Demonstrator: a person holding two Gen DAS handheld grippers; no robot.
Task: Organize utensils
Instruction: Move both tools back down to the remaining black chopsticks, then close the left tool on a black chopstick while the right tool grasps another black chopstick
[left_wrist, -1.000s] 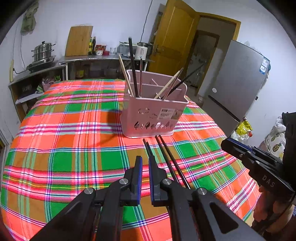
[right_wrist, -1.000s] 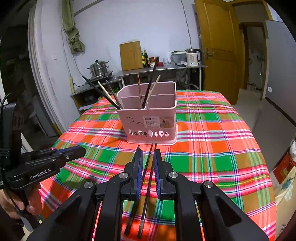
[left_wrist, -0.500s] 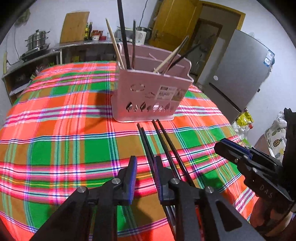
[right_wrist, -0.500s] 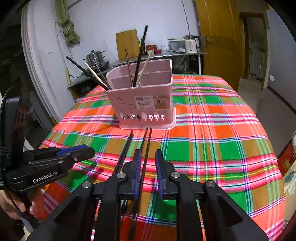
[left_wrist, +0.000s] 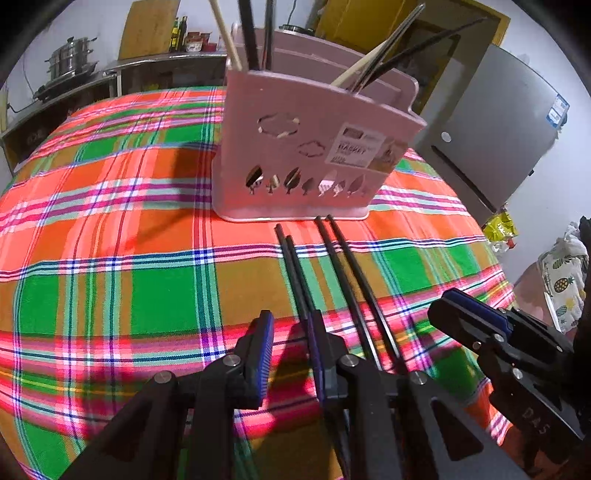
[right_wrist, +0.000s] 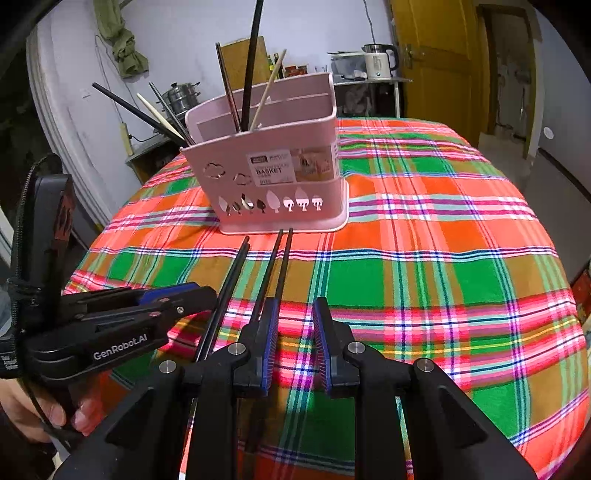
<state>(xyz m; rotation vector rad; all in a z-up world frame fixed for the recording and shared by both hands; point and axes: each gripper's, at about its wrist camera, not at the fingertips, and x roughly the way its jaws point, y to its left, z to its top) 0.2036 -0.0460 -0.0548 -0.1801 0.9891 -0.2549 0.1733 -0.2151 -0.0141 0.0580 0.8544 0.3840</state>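
Observation:
A pink utensil basket (left_wrist: 306, 155) stands on the plaid tablecloth (left_wrist: 110, 229) and holds several chopsticks upright; it also shows in the right wrist view (right_wrist: 277, 177). Two pairs of black chopsticks (left_wrist: 295, 266) (left_wrist: 351, 266) lie flat in front of it, pointing at its base. My left gripper (left_wrist: 290, 332) is open, low over the cloth, with the left pair running under its right finger. My right gripper (right_wrist: 295, 328) is open, just right of the other pair (right_wrist: 277, 266). Each gripper shows in the other's view (left_wrist: 491, 332) (right_wrist: 122, 317).
A grey fridge (left_wrist: 495, 136) and a yellow door (right_wrist: 436, 62) stand to the right of the table. A counter with pots (left_wrist: 70, 62), a kettle (right_wrist: 378, 61) and a cutting board lies behind. The table edge drops off near the right gripper.
Both grippers have moved down and forward toward the chopsticks on the cloth. Both sets of jaws have opened wider.

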